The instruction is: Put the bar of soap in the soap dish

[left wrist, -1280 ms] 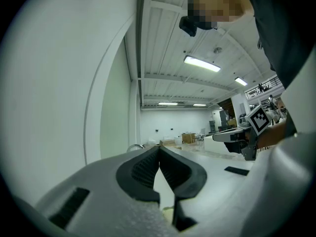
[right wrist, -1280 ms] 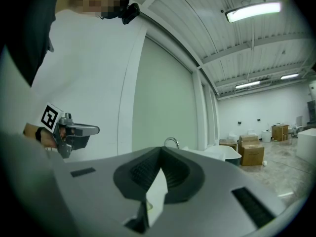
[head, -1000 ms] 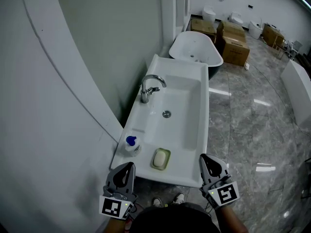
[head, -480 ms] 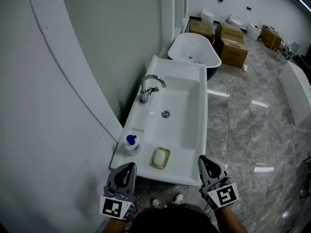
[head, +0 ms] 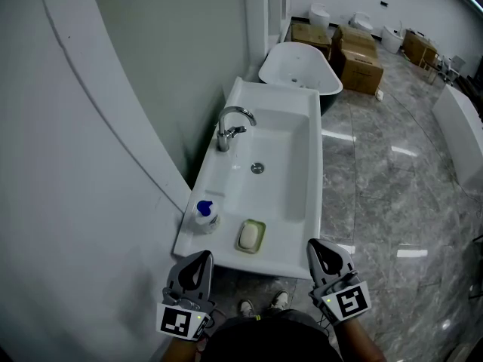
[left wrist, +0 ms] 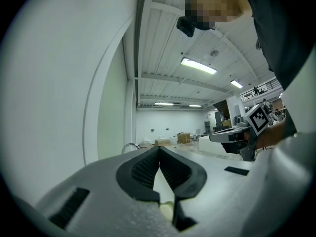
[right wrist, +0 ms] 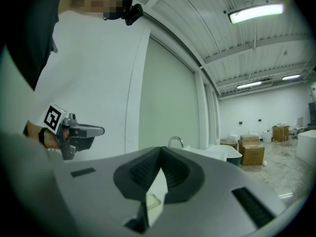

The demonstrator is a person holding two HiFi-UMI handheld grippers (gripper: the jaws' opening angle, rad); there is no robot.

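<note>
Both pairs of jaws pressed together, tips meeting, nothing pinched. Left gripper [head: 201, 262] and right gripper [head: 323, 253] held level, just short of sink [head: 290, 179] near edge. Bar of soap [head: 248, 236] lies in soap dish [head: 263, 236] on sink's near rim, clear of both grippers. Blue-capped bottle [head: 204, 213] just left of dish. Tap [head: 230, 127] on wall side. Bathtub [head: 299, 66] beyond sink.

A pale wall [head: 90, 127] is filling the left of the frame. A glossy grey marble floor [head: 392, 202] is spreading across the right, catching light reflections. A white bathtub [head: 298, 68] is standing at upper centre, with cardboard boxes [head: 361, 59] sitting behind it.
</note>
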